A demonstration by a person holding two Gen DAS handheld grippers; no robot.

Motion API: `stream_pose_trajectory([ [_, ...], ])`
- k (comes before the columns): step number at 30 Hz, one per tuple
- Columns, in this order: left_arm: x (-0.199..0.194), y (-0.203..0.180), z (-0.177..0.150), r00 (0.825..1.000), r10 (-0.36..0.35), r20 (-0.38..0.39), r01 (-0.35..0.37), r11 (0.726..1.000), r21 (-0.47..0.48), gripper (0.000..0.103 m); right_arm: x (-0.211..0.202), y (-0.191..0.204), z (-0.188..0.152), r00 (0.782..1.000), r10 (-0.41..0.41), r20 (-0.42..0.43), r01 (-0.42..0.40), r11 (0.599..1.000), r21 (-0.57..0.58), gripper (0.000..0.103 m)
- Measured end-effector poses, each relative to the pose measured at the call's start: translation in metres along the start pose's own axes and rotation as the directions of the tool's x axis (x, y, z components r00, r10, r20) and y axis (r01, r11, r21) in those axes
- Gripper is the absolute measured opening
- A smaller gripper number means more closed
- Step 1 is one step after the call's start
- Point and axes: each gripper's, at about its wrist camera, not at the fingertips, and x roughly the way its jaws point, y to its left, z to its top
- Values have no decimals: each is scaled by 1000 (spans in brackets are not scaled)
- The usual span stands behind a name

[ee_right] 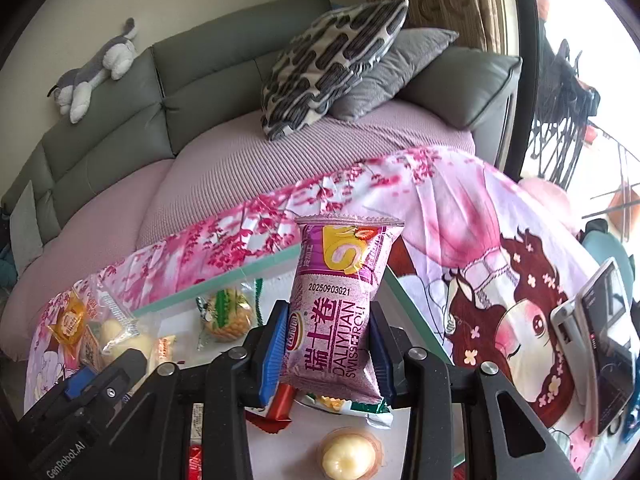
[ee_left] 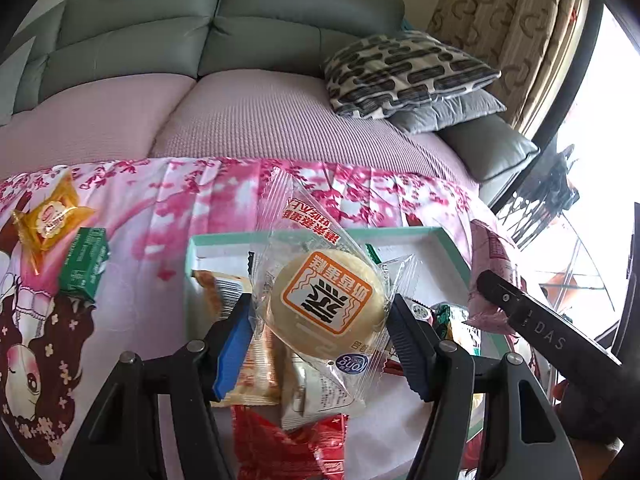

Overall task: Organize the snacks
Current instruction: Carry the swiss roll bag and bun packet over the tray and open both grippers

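Observation:
My left gripper (ee_left: pixel 320 320) is shut on a clear-wrapped round steamed cake (ee_left: pixel 326 304) with an orange label, held above a white tray with a teal rim (ee_left: pixel 452 248) that holds several snack packs. My right gripper (ee_right: pixel 326 348) is shut on a pink Swiss roll pack (ee_right: pixel 340 308), held upright over the same tray (ee_right: pixel 272 260). The right gripper's body also shows at the right of the left wrist view (ee_left: pixel 536 320). A yellow-wrapped pastry (ee_left: pixel 52 216) and a green carton (ee_left: pixel 84 264) lie on the pink cloth left of the tray.
A pink cherry-blossom cloth (ee_left: pixel 160 208) covers the table. Behind it is a grey sofa (ee_left: pixel 160 40) with pillows (ee_left: pixel 404 68) and a plush toy (ee_right: pixel 96 68). A phone on a stand (ee_right: pixel 600 344) stands at the right. A jelly cup (ee_right: pixel 346 456) lies in the tray.

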Motion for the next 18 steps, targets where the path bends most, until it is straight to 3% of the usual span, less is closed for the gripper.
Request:
stream_pose_trajectory([
  [16, 13, -9, -1, 1000, 9, -5, -9, 1000, 11, 68, 15, 5, -4, 999, 6, -33, -7, 1000, -25, 41],
  [18, 14, -8, -1, 1000, 11, -4, -11, 1000, 6, 72, 15, 5, -4, 999, 5, -36, -5, 1000, -26, 41],
])
